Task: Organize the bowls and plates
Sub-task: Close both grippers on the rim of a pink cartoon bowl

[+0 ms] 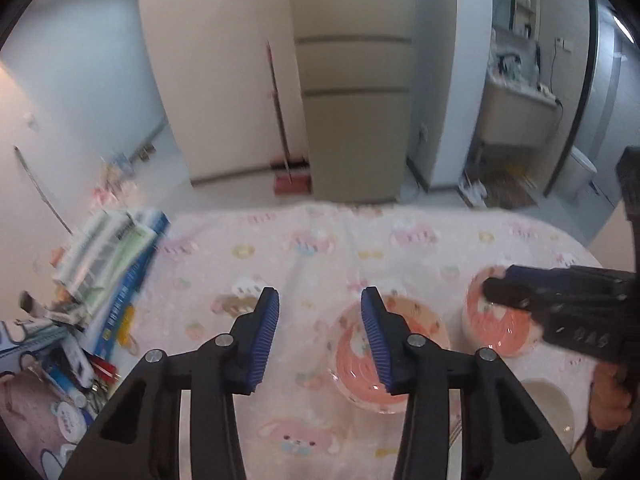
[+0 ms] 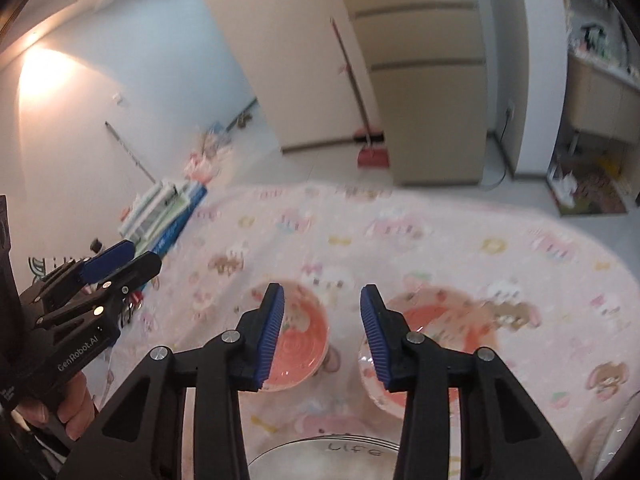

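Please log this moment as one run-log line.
left gripper: open, empty | right gripper: open, empty | two pink bowls: side by side on tablecloth

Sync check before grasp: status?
Left gripper and right gripper open, empty. Two pink bowls apart on tablecloth. Nothing blocking them.

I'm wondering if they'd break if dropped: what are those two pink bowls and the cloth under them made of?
Left bowl and right bowl: probably glass or clear plastic, since the rims look see-through and catch glints; blur leaves it open. Cloth: soft printed fabric, matte, with cartoon animals.
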`<state>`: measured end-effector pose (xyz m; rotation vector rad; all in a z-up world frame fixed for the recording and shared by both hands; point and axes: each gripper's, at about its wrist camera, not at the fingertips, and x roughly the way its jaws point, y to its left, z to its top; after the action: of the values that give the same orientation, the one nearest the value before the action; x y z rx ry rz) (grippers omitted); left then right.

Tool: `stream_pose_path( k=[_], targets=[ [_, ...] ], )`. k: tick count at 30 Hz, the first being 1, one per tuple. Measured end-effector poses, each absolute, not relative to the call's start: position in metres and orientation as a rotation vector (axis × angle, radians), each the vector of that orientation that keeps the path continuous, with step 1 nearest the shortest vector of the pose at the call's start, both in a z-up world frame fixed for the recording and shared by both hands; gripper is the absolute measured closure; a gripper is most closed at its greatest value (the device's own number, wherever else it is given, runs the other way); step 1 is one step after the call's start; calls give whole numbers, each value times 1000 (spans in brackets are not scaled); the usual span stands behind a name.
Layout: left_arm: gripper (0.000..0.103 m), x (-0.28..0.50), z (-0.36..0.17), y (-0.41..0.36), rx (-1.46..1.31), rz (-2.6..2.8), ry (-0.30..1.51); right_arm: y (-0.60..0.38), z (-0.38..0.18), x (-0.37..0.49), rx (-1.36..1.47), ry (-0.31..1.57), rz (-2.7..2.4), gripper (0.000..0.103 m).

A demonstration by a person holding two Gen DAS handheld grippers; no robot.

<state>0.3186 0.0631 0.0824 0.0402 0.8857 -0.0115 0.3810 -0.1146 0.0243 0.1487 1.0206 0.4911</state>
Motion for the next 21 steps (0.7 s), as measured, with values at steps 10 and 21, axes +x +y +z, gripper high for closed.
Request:
stream_pose_path(
  k=[10, 21],
  targets=[
    [58, 364, 8, 70, -35, -149, 1164, -93, -22, 399, 127, 1196, 560, 71],
    [65, 378, -24, 75, -66, -216, 1253, -60, -59, 400, -34, 1275, 533, 87]
  ],
)
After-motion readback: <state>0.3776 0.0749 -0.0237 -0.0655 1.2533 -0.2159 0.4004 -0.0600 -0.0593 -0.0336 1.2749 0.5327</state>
